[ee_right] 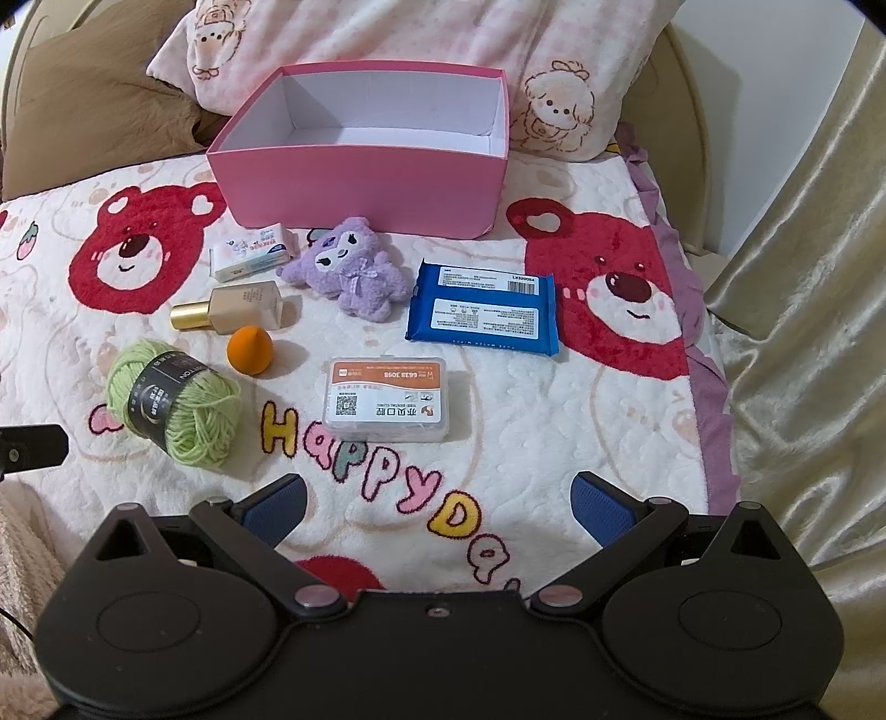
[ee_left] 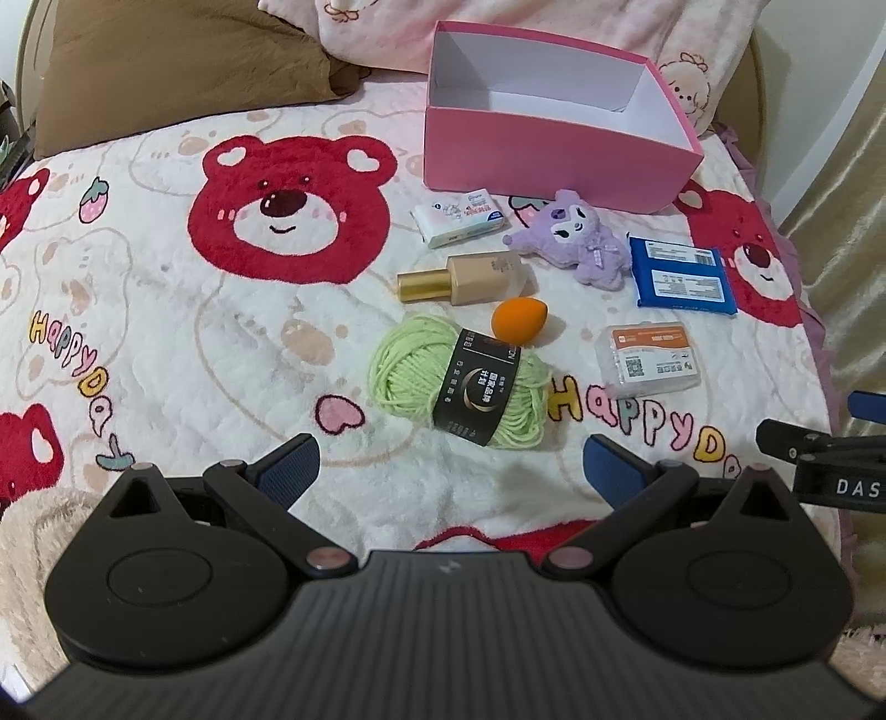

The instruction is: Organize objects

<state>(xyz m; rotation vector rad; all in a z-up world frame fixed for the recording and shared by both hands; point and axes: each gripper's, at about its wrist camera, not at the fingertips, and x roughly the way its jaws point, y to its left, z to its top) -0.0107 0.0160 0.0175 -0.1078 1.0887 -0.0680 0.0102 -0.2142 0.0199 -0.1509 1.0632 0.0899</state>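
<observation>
An empty pink box [ee_left: 548, 160] [ee_right: 360, 188] stands on the bear blanket at the back. In front of it lie a white tissue pack [ee_left: 459, 217] [ee_right: 252, 252], a purple plush [ee_left: 576, 238] [ee_right: 354, 268], a foundation bottle [ee_left: 465, 277] [ee_right: 232, 310], an orange sponge [ee_left: 518, 319] [ee_right: 250, 347], a green yarn ball [ee_left: 459, 379] [ee_right: 174, 401], a blue wipes pack [ee_left: 684, 277] [ee_right: 482, 307] and a clear plastic case [ee_left: 648, 360] [ee_right: 387, 407]. My left gripper [ee_left: 451, 471] is open and empty, just short of the yarn. My right gripper [ee_right: 437, 504] is open and empty, short of the case.
A brown pillow [ee_left: 177, 66] and a pink patterned pillow [ee_right: 387, 33] lie behind the box. The bed's right edge with a purple frill [ee_right: 703, 399] drops to gold fabric [ee_right: 803, 332]. The right gripper's finger shows in the left wrist view [ee_left: 803, 448].
</observation>
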